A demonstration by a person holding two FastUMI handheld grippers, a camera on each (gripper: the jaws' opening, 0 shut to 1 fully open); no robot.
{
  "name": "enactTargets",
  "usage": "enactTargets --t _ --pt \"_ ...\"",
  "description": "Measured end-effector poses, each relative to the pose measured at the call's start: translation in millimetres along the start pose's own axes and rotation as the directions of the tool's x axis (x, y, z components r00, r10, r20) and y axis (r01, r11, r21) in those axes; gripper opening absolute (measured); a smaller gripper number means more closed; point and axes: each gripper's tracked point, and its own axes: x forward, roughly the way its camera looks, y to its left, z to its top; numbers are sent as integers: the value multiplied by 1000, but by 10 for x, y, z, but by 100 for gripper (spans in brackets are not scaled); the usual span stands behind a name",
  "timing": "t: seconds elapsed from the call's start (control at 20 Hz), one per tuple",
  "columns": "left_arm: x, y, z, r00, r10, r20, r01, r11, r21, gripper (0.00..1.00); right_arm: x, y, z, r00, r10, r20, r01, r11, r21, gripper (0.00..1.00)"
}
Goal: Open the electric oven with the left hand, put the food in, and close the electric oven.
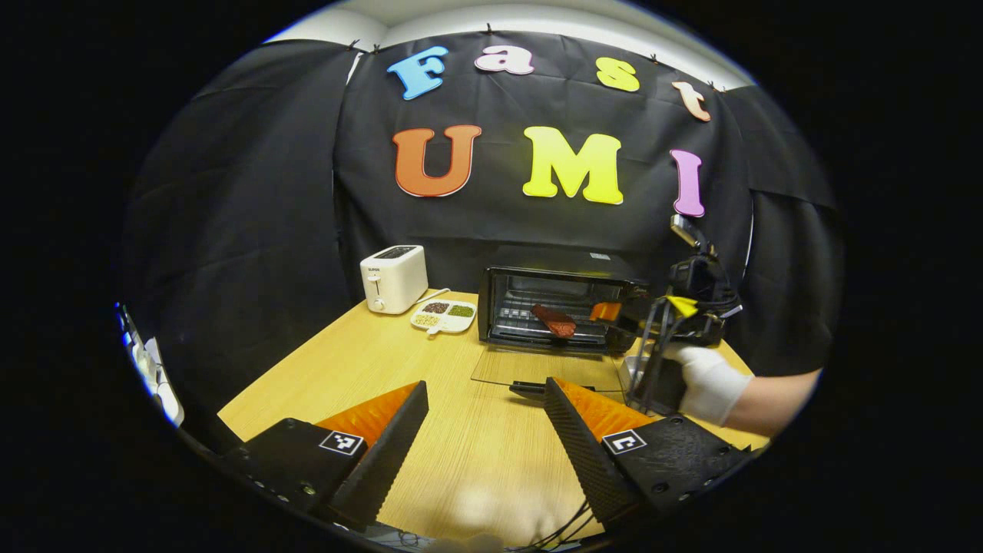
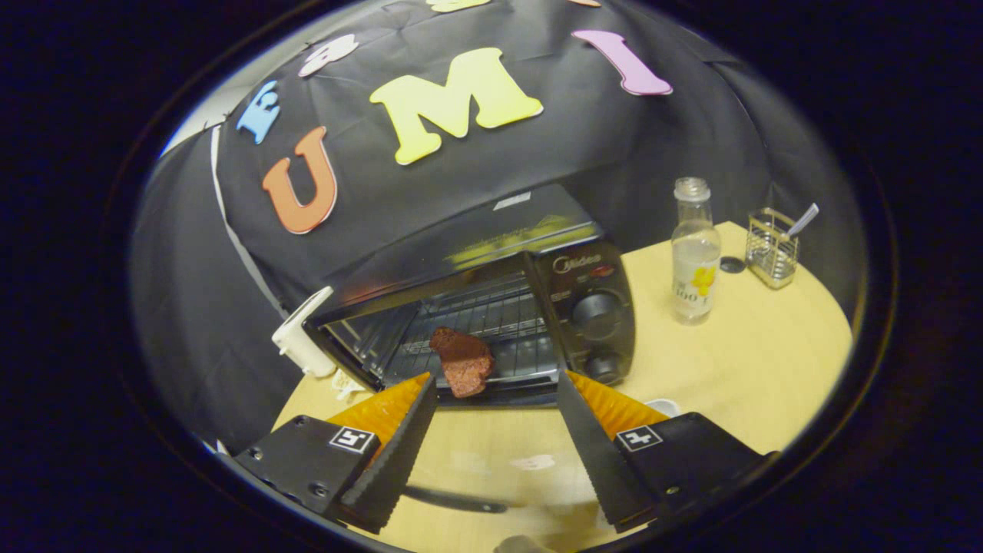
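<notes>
One piece of food (image 2: 463, 367) lies on oven (image 2: 591, 307) rack, door (image 1: 549, 369) dropped flat on bench (image 1: 369, 369). Right gripper (image 2: 495, 434) before opening, fingers wide, holding nothing. Left gripper (image 1: 484, 430) back over bench, fingers wide, empty. Gloved hand (image 1: 710, 380) holds right gripper beside oven. Toaster (image 1: 394, 278), snack tray (image 1: 444, 315) left of oven; bottle (image 2: 693, 253), wire basket (image 2: 772, 250) to its right.

toaster (image 2: 301, 343) mostly hidden behind oven (image 2: 491, 307)
</notes>
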Motion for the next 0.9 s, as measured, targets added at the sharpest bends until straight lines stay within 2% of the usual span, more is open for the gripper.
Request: enactTargets --t 0.1,0.15,0.3,0.5,0.6,0.7,0.75,0.9 --pt "58 -33 -35 1000 -7 5 7 1000 21 97 -348 -31 53 1000 25 -5 -26 998 -63 96" --pt "88 -56 -65 1000 -11 3 11 999 31 97 -540 -44 81 999 33 -1 -33 994 -101 99" --pt "237 -132 -199 1000 -20 2 20 996 84 97 -1111 -67 233 998 55 28 -48 975 -216 99" --pt "411 -296 -439 999 -45 -27 47 992 114 98 -1724 -185 534 995 61 82 -31 944 -329 99" --pt "481 -402 -553 998 -58 -37 62 992 110 97 -1965 -282 668 993 53 106 -15 944 -330 96" --pt "554 -492 -687 996 -63 -61 69 991 113 97 -2124 -400 753 993 42 112 -5 951 -309 99" --pt "592 -530 -757 996 -61 -71 69 991 116 97 -2188 -455 788 992 42 115 -4 951 -310 96" --pt "707 -593 -958 993 -51 -110 63 992 111 97 -2297 -657 794 997 27 77 0 942 -336 99"
